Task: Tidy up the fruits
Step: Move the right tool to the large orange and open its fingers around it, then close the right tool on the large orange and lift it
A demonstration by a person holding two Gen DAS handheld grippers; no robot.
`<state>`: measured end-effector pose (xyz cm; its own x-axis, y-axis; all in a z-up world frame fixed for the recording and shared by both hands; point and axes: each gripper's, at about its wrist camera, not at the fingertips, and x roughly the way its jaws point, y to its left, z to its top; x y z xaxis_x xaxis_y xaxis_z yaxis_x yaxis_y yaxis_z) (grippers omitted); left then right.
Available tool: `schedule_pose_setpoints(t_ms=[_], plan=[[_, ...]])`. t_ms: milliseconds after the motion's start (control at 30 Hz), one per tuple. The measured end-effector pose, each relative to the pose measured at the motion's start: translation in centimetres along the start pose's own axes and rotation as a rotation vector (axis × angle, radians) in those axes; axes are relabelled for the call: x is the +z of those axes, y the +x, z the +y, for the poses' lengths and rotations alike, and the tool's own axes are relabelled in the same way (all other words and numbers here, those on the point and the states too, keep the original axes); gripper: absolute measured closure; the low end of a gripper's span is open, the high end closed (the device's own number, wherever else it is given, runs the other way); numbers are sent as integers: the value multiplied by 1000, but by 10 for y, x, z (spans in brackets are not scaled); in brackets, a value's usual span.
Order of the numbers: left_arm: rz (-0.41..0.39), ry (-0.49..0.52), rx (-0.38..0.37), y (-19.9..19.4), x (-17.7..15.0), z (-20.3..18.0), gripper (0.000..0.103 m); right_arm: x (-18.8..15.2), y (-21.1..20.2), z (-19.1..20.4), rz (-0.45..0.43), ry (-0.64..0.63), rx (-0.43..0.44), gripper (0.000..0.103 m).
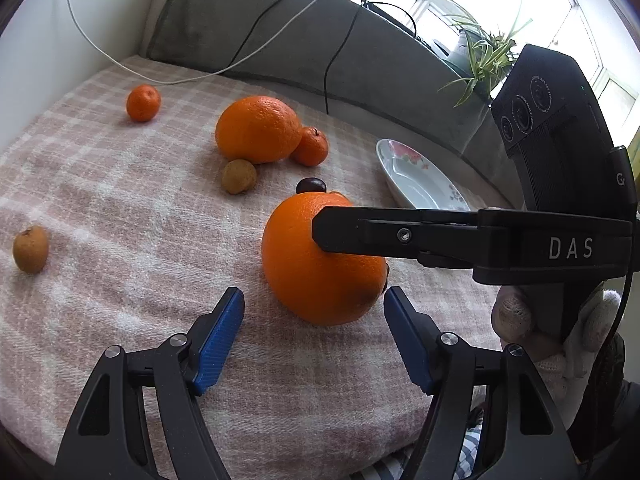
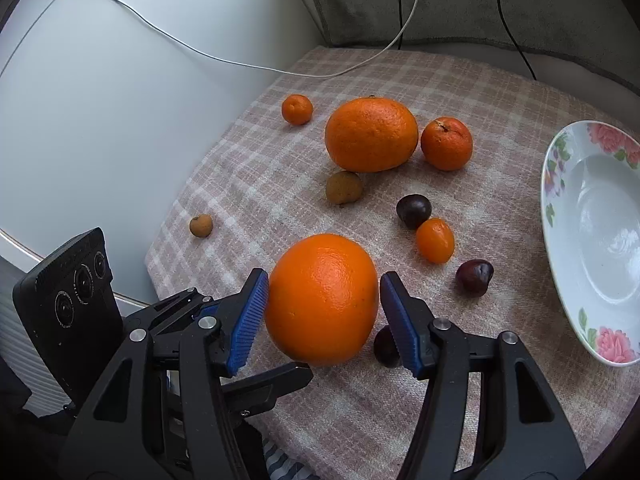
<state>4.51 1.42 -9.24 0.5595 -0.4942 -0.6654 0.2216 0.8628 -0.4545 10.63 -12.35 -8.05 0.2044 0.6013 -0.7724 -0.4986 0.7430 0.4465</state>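
Orange (image 2: pixel 322 300) sits at lower centre of the right wrist frame, on the checked cloth (image 2: pixel 460 92). Right gripper (image 2: pixel 323 314) brackets it: left pad touching the peel, right pad just beside it; whether it is clamped cannot be told. Left gripper (image 1: pixel 314 336) is wide open, holding nothing, near the orange (image 1: pixel 320 260). Plate (image 2: pixel 560 216) lies at the right edge.

The tablecloth (image 2: pixel 460 80) is soft, fuzzy woven plaid cloth, matt. The plate (image 2: pixel 560 264) is glossy glazed ceramic. The near orange (image 2: pixel 320 300) has shiny, finely dimpled peel. The cherries (image 2: pixel 474 277) look smooth and glossy. The right gripper (image 2: pixel 323 314) is matt black plastic with ribbed blue pads (image 2: pixel 248 320).
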Motion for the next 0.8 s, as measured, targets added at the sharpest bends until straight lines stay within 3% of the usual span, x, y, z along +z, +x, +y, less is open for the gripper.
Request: schedule_pose_setpoints(t_ms=[200,333,400,633,800], plan=[[12,-7,-13,6,1,-1,32,4,2,-3,24,1,13,41],[24,0,-7,9,1,-2,32,4,5,-5,53,-3,3,31],[26,3,-4,11,1,-3,37,3,7,-6,61,1,19,31],[27,16,15,10,0,-3,37,2,14,-13,85,49,90,35],[25,21,25,10,0,-7,37,1,13,-12,69,48,87,35]])
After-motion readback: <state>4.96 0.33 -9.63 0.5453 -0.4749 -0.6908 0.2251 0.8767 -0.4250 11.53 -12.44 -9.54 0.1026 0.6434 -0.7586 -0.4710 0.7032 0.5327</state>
